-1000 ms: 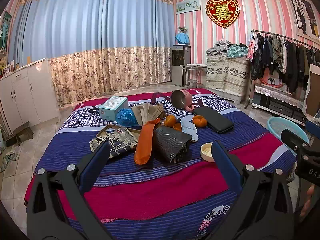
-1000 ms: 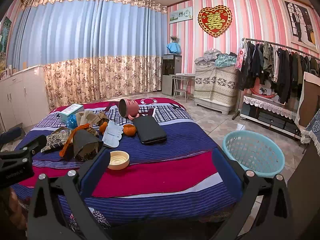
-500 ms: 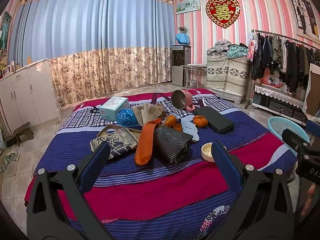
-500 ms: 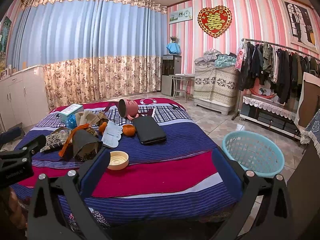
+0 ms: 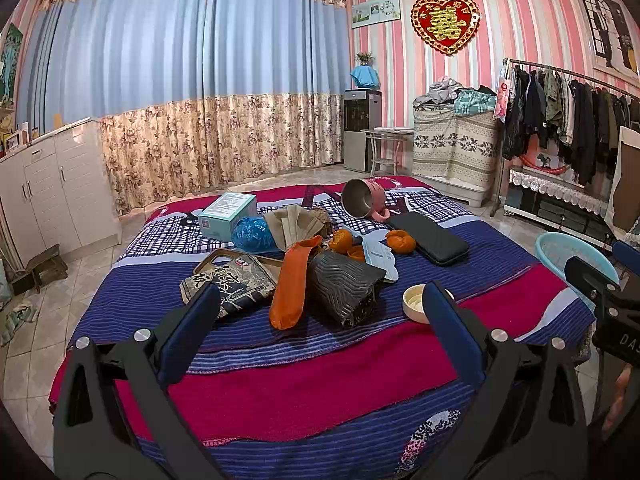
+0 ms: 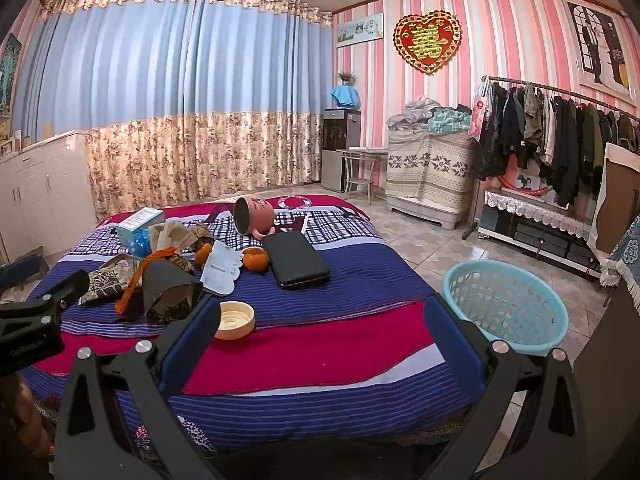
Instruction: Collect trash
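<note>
A bed (image 5: 304,384) holds a pile of trash and things: a cream lid (image 5: 414,304) (image 6: 234,320), a dark crumpled bag (image 5: 344,286) (image 6: 166,286), an orange wrapper (image 5: 292,280), orange peels (image 5: 400,240) (image 6: 255,259), a white paper (image 6: 220,268), a blue plastic wad (image 5: 252,234) and a printed packet (image 5: 228,286). A light blue basket (image 6: 506,312) stands on the floor right of the bed. My left gripper (image 5: 320,328) is open and empty above the bed's near edge. My right gripper (image 6: 320,330) is open and empty, just right of the lid.
A pink cup (image 5: 364,200) lies on its side, with a black case (image 5: 428,238) and a teal box (image 5: 228,216) near it. White cabinets (image 5: 48,188) stand at the left, a clothes rack (image 6: 560,136) at the right, curtains behind.
</note>
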`<state>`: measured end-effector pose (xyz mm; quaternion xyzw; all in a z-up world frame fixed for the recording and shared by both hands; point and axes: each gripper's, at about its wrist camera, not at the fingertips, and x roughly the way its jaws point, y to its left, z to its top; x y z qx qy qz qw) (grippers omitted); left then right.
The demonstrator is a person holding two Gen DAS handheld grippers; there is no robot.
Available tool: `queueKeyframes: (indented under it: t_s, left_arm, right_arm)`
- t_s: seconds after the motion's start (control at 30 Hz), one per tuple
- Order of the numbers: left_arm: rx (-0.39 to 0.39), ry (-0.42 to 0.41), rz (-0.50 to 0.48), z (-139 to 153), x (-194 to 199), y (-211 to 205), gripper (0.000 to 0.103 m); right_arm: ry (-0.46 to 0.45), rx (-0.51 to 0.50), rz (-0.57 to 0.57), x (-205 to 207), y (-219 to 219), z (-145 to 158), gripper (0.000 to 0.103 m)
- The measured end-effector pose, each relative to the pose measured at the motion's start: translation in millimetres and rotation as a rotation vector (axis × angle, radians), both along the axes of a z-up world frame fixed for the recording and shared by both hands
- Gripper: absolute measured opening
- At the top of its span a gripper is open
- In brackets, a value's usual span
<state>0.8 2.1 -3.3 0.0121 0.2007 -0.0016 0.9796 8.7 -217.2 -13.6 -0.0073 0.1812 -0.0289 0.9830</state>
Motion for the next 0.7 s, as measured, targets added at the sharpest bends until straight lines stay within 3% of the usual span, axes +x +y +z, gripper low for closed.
queueKeyframes:
  t_s: [0.7]
  left_arm:
    - [0.001,0.000,0.001,0.0,-0.1,-0.5,0.098]
  right_arm:
    - [0.001,0.001,0.000,0.2,-0.5,-0.4,0.099]
